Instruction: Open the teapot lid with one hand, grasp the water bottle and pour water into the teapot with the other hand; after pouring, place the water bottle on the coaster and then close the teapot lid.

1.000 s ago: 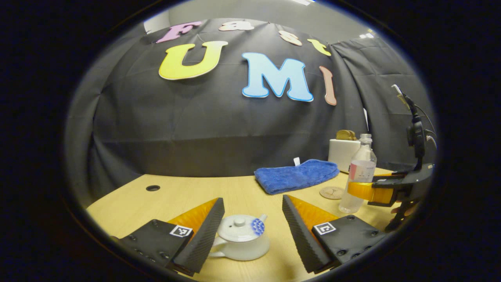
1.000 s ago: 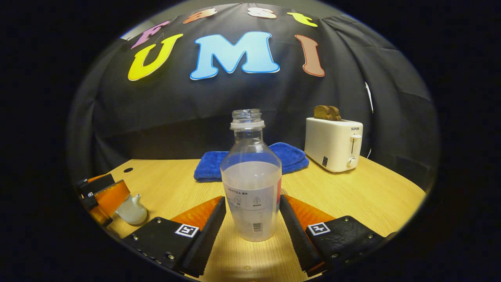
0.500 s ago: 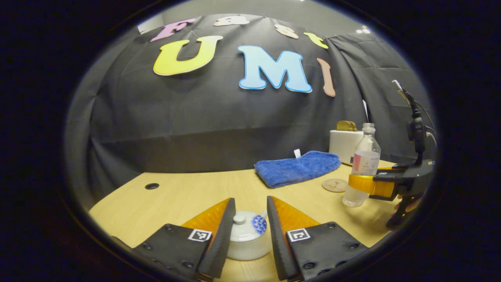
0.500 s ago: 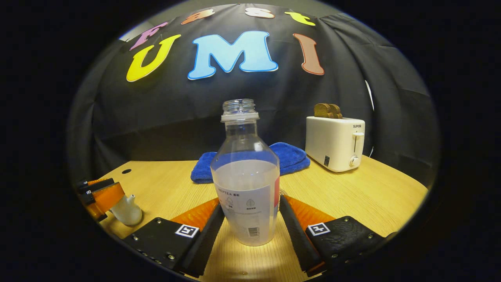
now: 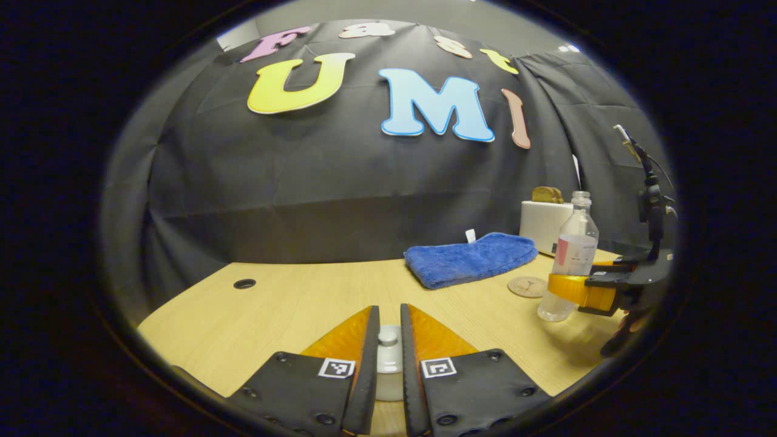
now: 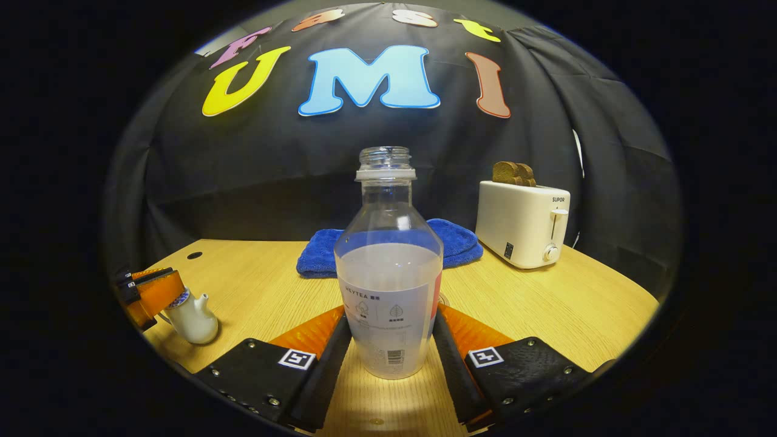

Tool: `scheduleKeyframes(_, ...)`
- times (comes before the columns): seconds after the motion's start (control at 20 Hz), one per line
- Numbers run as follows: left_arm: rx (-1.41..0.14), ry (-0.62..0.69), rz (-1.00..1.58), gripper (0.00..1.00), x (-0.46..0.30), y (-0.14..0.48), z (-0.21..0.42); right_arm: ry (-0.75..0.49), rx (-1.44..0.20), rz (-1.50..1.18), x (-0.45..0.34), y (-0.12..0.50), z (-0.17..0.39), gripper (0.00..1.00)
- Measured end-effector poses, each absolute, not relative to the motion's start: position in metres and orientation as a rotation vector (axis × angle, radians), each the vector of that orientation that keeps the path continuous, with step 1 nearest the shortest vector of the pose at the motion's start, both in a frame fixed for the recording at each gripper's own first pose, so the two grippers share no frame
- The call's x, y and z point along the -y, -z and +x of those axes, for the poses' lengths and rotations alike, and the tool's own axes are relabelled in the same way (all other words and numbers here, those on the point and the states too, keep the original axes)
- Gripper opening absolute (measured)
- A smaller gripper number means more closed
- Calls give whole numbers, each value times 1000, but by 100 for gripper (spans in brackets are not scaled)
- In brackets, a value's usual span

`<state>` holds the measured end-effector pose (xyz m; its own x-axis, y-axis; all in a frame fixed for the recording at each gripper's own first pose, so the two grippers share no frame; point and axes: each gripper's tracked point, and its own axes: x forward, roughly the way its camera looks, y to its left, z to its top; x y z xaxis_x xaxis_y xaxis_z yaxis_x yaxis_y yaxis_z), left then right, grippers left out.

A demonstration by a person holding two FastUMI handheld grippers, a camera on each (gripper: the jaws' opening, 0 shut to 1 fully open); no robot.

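Observation:
In the left gripper view my left gripper [image 5: 388, 315] is shut on the knob of the white teapot lid [image 5: 387, 335]; the fingers hide most of the pot. The right gripper view shows that teapot [image 6: 193, 317] at the far left, the left gripper [image 6: 149, 293] over its top. The clear water bottle [image 6: 388, 285], uncapped and about half full, stands on the table between the fingers of my right gripper [image 6: 388, 346], which press on both its sides. From the left gripper view the bottle [image 5: 573, 255] is at the right, the right gripper [image 5: 581, 290] around it, and a round coaster [image 5: 527, 286] lies just to its left.
A folded blue towel [image 5: 470, 258] lies at the back of the wooden table [image 5: 291, 303]. A white toaster [image 6: 525, 221] holding bread stands at the back right. A cable hole [image 5: 244, 283] is near the table's far left corner.
My left gripper has closed from wide open onto the teapot lid's knob. The right gripper has drawn in around the bottle until its fingers touch it.

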<state>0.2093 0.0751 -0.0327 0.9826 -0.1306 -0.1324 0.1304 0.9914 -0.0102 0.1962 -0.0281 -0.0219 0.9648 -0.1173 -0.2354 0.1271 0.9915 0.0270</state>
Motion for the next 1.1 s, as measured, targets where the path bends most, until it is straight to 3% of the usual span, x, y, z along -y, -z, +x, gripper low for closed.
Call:
scheduleKeyframes(0.05,-133,135,-9,25,-75,31,210,125,-237,40,28,22,195,76)
scheduleKeyframes(0.1,-131,139,-15,16,-74,31,209,126,-237,38,28,22,196,76)
scheduleKeyframes(0.15,-134,138,-12,15,-73,32,208,126,-237,37,28,22,195,76)
scheduleKeyframes(0.75,-54,133,-102,16,-81,12,199,125,-238,32,30,22,194,75)
scheduleKeyframes(1.1,10,66,-95,15,-111,-4,191,96,-230,12,24,21,194,75)
